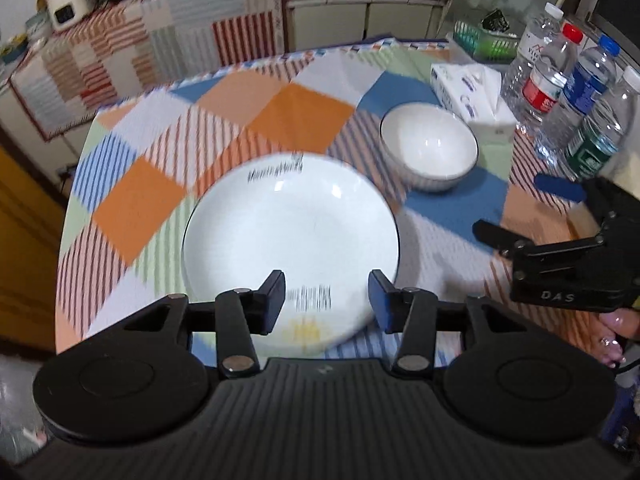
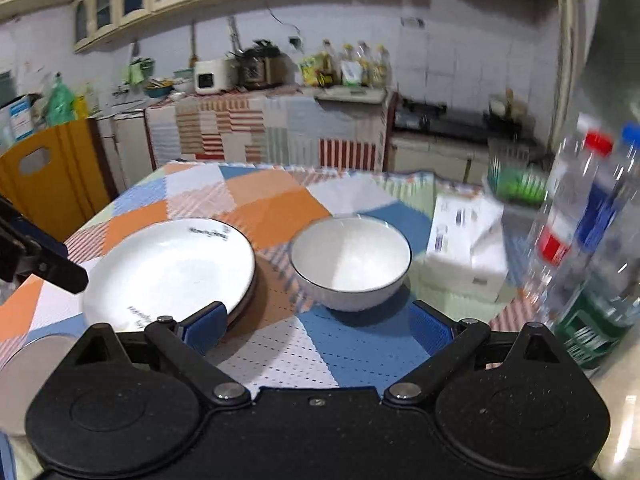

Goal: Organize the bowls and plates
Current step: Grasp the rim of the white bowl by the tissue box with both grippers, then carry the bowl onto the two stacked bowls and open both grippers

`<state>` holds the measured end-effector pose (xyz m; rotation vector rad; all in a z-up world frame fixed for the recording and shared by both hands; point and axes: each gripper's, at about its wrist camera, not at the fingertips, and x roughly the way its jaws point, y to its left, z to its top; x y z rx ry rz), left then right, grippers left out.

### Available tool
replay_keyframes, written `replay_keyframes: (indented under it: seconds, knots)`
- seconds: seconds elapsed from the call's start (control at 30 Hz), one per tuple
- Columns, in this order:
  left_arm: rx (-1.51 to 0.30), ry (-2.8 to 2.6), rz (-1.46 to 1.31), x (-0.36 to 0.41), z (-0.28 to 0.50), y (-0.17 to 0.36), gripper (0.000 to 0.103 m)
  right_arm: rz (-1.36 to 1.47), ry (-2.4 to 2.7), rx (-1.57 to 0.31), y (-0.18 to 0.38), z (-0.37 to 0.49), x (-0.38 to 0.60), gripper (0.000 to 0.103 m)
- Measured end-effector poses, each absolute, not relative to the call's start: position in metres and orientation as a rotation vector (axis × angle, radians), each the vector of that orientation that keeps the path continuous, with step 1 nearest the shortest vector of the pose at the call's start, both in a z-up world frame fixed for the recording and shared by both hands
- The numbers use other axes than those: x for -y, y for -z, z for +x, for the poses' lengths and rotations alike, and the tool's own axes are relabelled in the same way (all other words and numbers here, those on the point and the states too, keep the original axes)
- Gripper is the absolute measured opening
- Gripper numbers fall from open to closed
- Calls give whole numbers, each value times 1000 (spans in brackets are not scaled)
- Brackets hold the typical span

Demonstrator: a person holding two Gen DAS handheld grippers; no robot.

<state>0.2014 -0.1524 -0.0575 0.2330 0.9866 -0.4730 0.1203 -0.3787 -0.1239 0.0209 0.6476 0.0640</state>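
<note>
A white plate with dark lettering lies on the checked tablecloth. In the right wrist view the plate seems to rest on a second one. A white ribbed bowl with a dark rim stands upright to its right, apart from it; the bowl holds nothing. My left gripper hovers open over the plate's near edge, its pads clear of it. My right gripper stands wide open in front of the bowl, nothing between its fingers. It also shows as the right gripper to the right of the plate.
A tissue box and several water bottles crowd the table's right side, with a green basket behind. A yellow chair stands at the table's far left. A hand holds the right gripper.
</note>
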Motion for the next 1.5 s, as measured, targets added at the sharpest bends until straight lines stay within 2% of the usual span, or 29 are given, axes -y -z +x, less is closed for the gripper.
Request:
replay_keyframes:
  seconds: [0.07,0.3,0.6,0.7,0.77,0.83,0.97,1.2,1.5]
  knots:
    - [-965,487,221,161,216,62,51,38,-36,-649,136,132,387,99]
    - [-919,546,158,201,261,80,51,19,-33,-635,174,157,389,98]
    - [-894,562,188,253,298,115,50,49,-13,-632,195,189,400,98]
    - [-868,512,255,266,306,128,45,39,-55,-658,200,199,402,98]
    - [-892,531,230,269,313,135,36,-14,-75,-681,202,204,398,98]
    - [-899,540,217,270,316,140,32,-55,-72,-678,204,207,395,98]
    - [-958,575,119,267,324,147,12,-35,-97,-678,207,215,398,98]
    - [-1021,584,81,266,325,146,9,-76,-114,-644,207,213,393,98]
    - [-994,641,165,255,301,126,9,-98,-101,-637,195,196,380,99]
